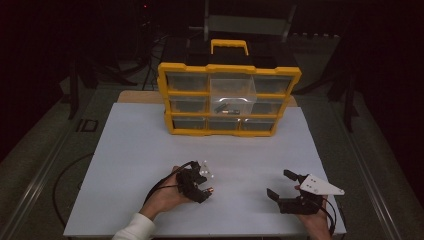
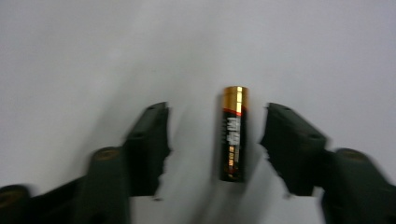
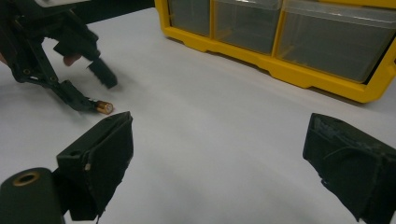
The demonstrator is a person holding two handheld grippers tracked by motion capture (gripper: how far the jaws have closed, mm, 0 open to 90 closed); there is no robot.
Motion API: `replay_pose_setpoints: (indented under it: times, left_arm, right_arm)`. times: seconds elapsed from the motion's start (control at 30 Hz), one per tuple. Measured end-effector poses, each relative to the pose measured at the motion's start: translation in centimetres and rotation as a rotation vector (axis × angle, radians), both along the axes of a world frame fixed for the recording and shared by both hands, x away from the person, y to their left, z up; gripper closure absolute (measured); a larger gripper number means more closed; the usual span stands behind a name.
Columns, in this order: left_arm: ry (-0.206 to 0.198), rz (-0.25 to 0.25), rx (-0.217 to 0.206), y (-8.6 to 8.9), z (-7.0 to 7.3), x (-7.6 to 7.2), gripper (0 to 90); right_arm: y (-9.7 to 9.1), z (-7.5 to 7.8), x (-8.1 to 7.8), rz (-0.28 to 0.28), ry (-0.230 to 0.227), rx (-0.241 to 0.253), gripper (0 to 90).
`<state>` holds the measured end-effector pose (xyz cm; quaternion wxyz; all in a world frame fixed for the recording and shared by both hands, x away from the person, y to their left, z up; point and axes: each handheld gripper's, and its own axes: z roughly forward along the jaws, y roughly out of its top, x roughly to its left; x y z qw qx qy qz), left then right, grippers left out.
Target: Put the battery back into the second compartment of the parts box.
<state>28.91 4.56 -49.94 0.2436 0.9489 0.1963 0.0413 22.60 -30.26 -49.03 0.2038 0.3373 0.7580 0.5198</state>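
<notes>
Left tongs (image 2: 215,140) straddle the battery (image 2: 233,133) on the surface (image 2: 140,46), apart, not clamped; right tongs (image 3: 215,154) wide apart, empty; lifting remains.

My high camera looks forward and down over the white rectangular worktop (image 1: 150,150). My left tool (image 2: 215,140) camera sits close above it; my right tool (image 3: 219,154) camera looks low across, sharing the black-and-gold cylindrical battery (image 3: 104,107).

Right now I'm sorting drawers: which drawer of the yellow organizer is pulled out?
The top-row middle drawer of the organizer: it juts forward, while its neighbours sit flush.
</notes>
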Motion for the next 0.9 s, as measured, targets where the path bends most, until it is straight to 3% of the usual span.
replay_pose_setpoints:
  times: [0.23, 0.4, 0.67, 0.9]
  left_arm:
    - [0.013, -0.036, 0.017, -0.1, -0.2, -0.2, 77.4]
    - [0.009, -0.064, 0.033, -0.2, 0.0, -0.1, 77.9]
    - [-0.015, -0.058, 0.0, 0.2, 1.1, 0.1, 78.0]
    - [-0.048, -0.038, -0.044, 1.4, 3.2, 0.8, 77.9]
  right_arm:
    - [0.0, 0.0, 0.0, 0.001, 0.0, 0.0, 8.5]
    - [0.0, 0.0, 0.0, 0.002, -0.002, -0.002, 8.5]
    - [0.0, 0.0, 0.0, 0.001, -0.002, -0.003, 8.5]
    - [0.0, 0.0, 0.0, 0.002, -0.001, -0.001, 8.5]
